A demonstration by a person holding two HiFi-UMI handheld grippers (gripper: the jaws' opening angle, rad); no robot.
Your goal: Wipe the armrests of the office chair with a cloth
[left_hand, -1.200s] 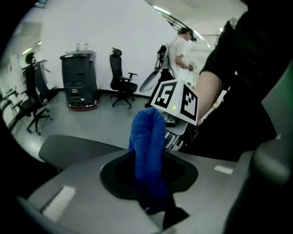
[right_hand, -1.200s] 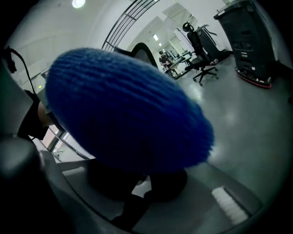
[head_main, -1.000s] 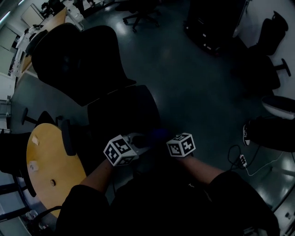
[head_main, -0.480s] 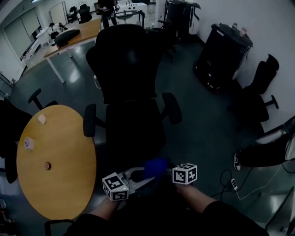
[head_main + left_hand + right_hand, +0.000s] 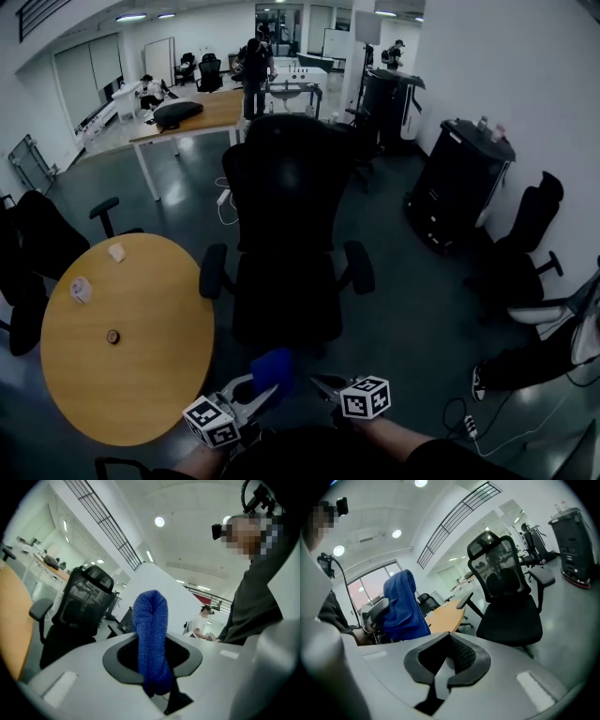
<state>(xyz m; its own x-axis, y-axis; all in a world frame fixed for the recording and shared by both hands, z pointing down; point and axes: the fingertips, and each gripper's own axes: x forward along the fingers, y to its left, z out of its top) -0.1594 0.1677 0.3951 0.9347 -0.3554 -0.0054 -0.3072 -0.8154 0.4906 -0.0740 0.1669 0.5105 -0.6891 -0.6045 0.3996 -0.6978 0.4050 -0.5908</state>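
A black office chair (image 5: 286, 281) faces me in the head view, with its left armrest (image 5: 214, 270) and right armrest (image 5: 360, 266) both bare. Well short of the seat, my left gripper (image 5: 255, 390) is shut on a folded blue cloth (image 5: 273, 367). The left gripper view shows the cloth (image 5: 150, 616) standing up out of the closed jaws of that gripper (image 5: 152, 637). My right gripper (image 5: 323, 382) is beside it, shut and holding nothing. The right gripper view has the right gripper (image 5: 449, 643) pointing toward the chair (image 5: 506, 602), the cloth (image 5: 401, 606) to its left.
A round wooden table (image 5: 127, 337) with small items stands left of the chair. More black chairs (image 5: 33, 244) are at the left and right (image 5: 525, 244). A black cabinet (image 5: 459, 183) is at the right wall. Desks and people are at the far back.
The head view has lifted and backed off, so the whole chair now shows. Both grippers sit lower in the view and farther from the seat. The cloth stays at the left gripper.
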